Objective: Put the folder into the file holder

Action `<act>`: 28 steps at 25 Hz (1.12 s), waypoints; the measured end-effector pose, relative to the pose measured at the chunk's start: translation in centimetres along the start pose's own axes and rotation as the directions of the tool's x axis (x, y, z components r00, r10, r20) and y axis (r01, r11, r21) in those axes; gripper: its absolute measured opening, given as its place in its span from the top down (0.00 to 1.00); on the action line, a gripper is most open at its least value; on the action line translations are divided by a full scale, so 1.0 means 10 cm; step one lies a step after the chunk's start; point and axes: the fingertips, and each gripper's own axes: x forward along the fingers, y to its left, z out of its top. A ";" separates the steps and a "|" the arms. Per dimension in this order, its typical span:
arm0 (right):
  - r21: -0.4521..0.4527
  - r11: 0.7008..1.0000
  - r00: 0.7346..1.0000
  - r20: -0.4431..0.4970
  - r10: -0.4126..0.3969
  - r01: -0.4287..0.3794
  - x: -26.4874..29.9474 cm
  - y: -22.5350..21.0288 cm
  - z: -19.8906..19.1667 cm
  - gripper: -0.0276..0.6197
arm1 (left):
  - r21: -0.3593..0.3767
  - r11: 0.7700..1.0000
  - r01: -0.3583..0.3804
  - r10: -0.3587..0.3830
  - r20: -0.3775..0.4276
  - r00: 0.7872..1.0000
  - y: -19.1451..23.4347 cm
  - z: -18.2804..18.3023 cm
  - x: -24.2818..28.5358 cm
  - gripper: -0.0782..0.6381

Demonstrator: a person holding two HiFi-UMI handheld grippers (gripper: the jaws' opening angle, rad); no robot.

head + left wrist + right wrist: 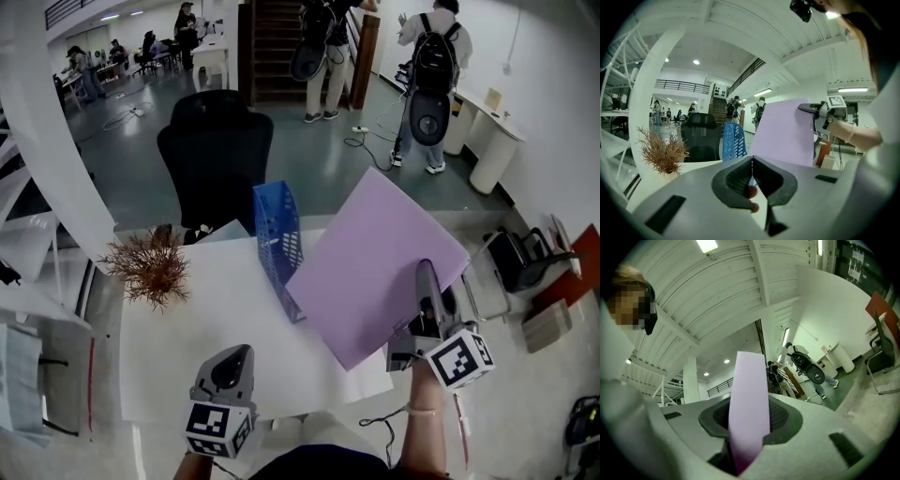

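A large lilac folder [375,272] hangs tilted above the right half of the white table [178,347]. My right gripper [427,274] is shut on its lower right edge. In the right gripper view the folder [749,390] stands edge-on between the pads. A blue perforated file holder [277,239] stands upright on the table just left of the folder, and the folder's lower left edge overlaps its near end. My left gripper [231,361] hovers over the table's near edge, shut and holding nothing. The left gripper view looks toward the file holder [733,140] and the folder [785,133].
A dried brown plant [148,267] sits at the table's left. A black office chair [214,155] stands behind the table. A white sheet [364,382] lies under the folder. A black chair [520,258] and boxes are on the floor at right. People stand farther back.
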 end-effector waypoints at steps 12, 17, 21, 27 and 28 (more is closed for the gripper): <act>-0.041 0.999 1.000 -0.007 -0.020 0.020 0.28 0.08 -0.11 0.74 | -0.028 0.999 -0.022 0.023 0.012 1.000 0.06 0.05 0.14 0.88; -0.053 0.999 1.000 0.001 -0.008 0.008 0.47 0.11 -0.14 0.74 | -0.030 0.999 -0.036 0.037 0.019 0.999 0.10 0.12 0.25 0.88; -0.074 0.997 1.000 0.008 0.002 -0.001 0.59 0.16 -0.19 0.74 | -0.036 0.999 -0.035 0.036 0.013 0.999 0.09 0.13 0.33 0.88; -0.132 0.991 1.000 -0.002 0.020 -0.020 0.76 0.25 -0.31 0.75 | -0.042 0.999 -0.035 0.035 -0.010 0.999 0.12 0.12 0.41 0.88; -0.135 0.991 1.000 -0.004 0.022 -0.022 0.79 0.26 -0.33 0.75 | -0.042 0.998 -0.036 0.036 -0.011 0.999 0.14 0.12 0.43 0.88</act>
